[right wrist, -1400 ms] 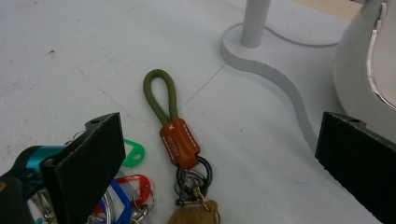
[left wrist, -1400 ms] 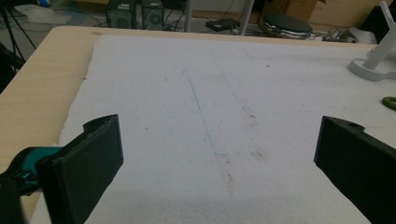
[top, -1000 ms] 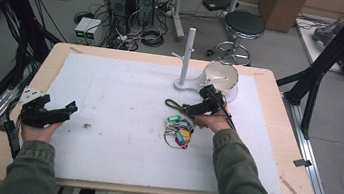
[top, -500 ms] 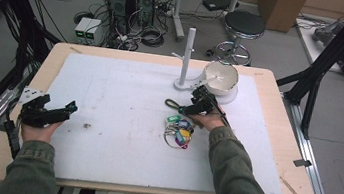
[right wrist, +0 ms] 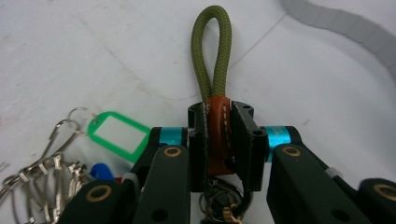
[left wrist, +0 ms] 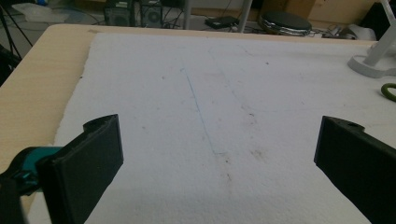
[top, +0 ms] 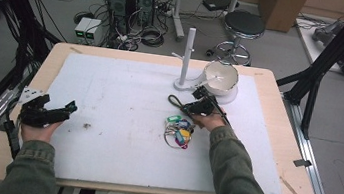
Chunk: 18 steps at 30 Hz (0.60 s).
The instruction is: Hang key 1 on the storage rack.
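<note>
Right gripper clamped on the key strap beside the bunch of tagged keys.

The right gripper (right wrist: 219,140) had just been closing, and its jaws gripped the brown leather collar of the olive cord strap (right wrist: 213,56), which lay on the white mat (top: 119,100) near the white peg stand (top: 187,53). The key bunch (top: 178,130) with its green tag (right wrist: 116,132) lay just beside it, rings trailing under the jaws. The left gripper (top: 50,109) rested well apart at the table's left edge, jaws wide and empty. The hold sat on the narrow collar, so a lift might let the heavy bunch swing, snag or slip out. The white bowl (top: 220,76) behind held what looked like a thin stick; I couldn't tell more.
</note>
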Each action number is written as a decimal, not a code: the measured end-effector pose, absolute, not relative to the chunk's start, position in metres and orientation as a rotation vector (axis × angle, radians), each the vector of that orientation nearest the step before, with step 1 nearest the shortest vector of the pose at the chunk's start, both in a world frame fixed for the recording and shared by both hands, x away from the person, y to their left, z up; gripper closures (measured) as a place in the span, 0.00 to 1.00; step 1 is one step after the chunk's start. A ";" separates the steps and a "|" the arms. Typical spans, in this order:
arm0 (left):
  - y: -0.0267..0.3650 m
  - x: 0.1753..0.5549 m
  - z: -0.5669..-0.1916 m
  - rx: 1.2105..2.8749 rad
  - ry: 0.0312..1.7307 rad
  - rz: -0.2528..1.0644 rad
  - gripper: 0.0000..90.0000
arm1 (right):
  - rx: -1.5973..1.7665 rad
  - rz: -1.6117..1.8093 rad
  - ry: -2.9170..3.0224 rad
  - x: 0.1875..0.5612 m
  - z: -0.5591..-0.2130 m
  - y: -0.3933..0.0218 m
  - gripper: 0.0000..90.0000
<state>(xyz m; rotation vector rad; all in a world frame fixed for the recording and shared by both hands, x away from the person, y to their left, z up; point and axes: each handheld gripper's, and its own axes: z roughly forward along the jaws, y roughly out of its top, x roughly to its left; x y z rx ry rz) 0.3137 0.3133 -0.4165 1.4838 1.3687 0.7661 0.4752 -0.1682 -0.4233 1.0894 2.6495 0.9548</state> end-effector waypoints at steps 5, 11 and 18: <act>0.314 0.314 -0.417 1.485 1.368 0.766 0.02 | 1.142 1.021 2.642 0.478 -0.421 -0.175 0.87; 0.314 0.314 -0.417 1.483 1.367 0.766 0.02 | 1.179 1.080 2.617 0.477 -0.411 -0.183 0.88; 0.314 0.314 -0.417 1.479 1.369 0.764 0.02 | 1.198 1.128 2.589 0.473 -0.399 -0.193 0.88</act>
